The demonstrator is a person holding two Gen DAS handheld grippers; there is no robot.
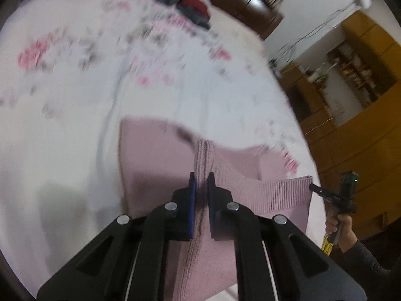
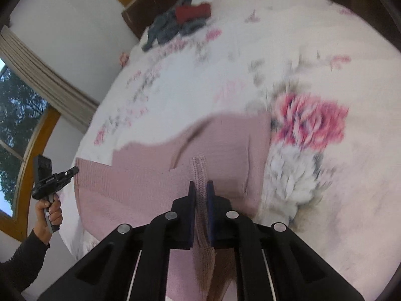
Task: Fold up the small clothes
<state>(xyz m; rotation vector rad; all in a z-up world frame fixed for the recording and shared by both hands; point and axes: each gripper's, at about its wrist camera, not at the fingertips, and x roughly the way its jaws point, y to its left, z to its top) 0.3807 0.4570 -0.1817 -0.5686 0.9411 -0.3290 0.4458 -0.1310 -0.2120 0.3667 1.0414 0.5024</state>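
**Mia:** What is the left gripper [image 1: 201,175] holding?

**Ben:** Its two black fingers with blue pads [image 1: 192,188] are pressed close on a ribbed edge of the soft pink knitted sweater [image 1: 155,165]. Only a thin strip of pink knit sits between them.

**Mia:** And the right gripper [image 2: 200,184]?

**Ben:** The same. Its fingers are nearly together, and they pinch another ribbed strip of the pink sweater [image 2: 225,135]. The strip runs down between the pads [image 2: 192,193] toward the camera.

**Mia:** Where is the sweater?

**Ben:** It is on the big white bedspread with pink roses and grey leaves [image 2: 313,57], near the closest edge of the bed. Part of it lies flat and part is lifted up by the two grippers. One ribbed band [image 1: 273,195] sticks out to the side.

**Mia:** Can you see the person?

**Ben:** Yes. In the left view a hand [image 1: 338,228] in a dark sleeve holds the other gripper by its handle. In the right view there is a hand [image 2: 50,210] too.

**Mia:** Is there a box or basket?

**Ben:** I see none. At the far end of the bed sits a little heap of grey-blue and red clothes [image 2: 180,22]. Beside the bed are yellow-brown wooden shelves [image 1: 356,75] with small things on them, too blurry to name.
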